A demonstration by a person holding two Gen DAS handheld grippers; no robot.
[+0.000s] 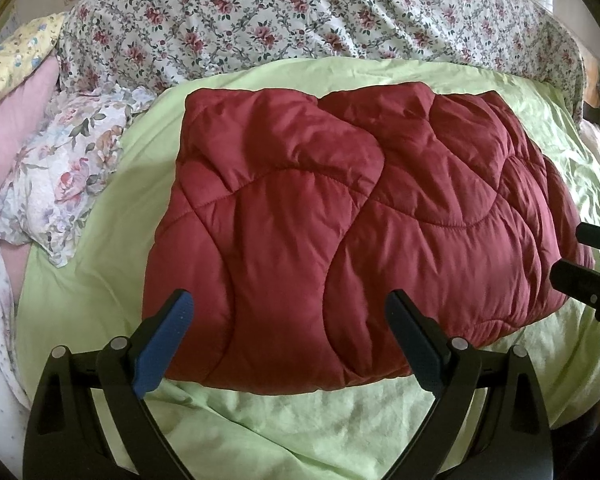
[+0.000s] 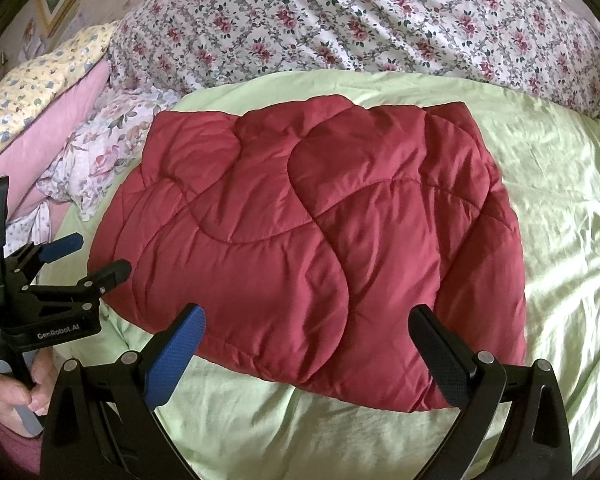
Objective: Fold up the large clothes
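Quilted maroon coat (image 1: 340,216) lies folded, long axis left-right, both grippers' fingers (image 2: 176,356) apart

Both fisheye views look forward and down from the near edge of the bed, over the pale green bedsheet (image 1: 260,420), toward the rose-print floral cover (image 1: 300,12) at the far side. Both sit close above the folded dark-red quilted padded garment (image 1: 340,220), which fills the middle of each. The left wrist view stands further left; the right wrist view catches the left gripper (image 2: 100,256) at its left edge.
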